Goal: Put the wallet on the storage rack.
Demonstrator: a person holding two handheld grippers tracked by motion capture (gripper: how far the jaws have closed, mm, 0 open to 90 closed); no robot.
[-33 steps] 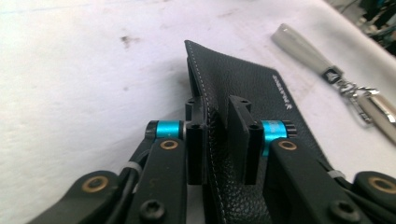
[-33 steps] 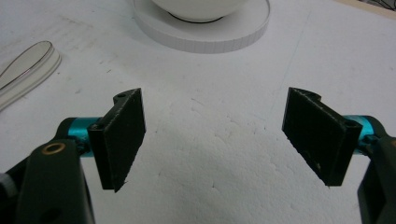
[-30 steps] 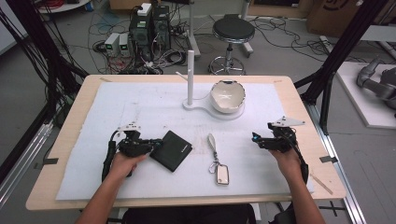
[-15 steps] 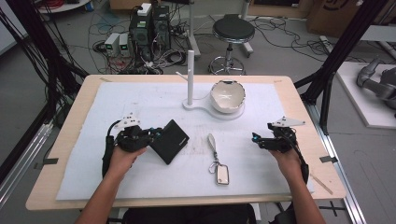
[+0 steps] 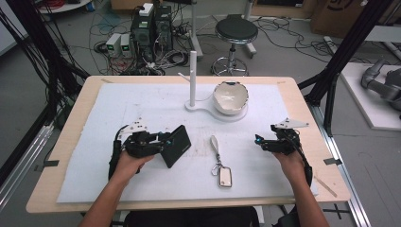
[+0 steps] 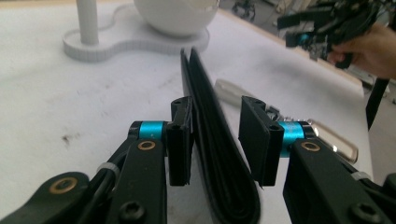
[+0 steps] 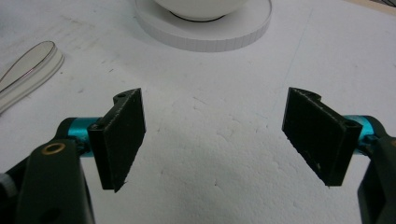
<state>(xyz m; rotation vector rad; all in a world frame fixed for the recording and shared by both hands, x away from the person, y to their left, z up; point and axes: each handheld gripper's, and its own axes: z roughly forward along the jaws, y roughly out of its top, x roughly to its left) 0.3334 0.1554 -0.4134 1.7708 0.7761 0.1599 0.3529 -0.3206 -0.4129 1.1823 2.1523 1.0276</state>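
Two grippers are seen at the table, and the work in hand is the handling of a black wallet (image 5: 174,145). The wallet is stood on its edge, to the left of the key fob (image 5: 225,177) and nearer to the person than the white stand (image 5: 196,105) with its bowl (image 5: 230,97). The left gripper (image 6: 216,140) has just been opening; its jaws are set around the wallet with a gap on the one side, so the wallet is judged released or nearly so. The right gripper (image 7: 215,137) is held wide apart and empty, to the right of the key fob. A firmer grip is probably called for next, or the wallet may fall flat.
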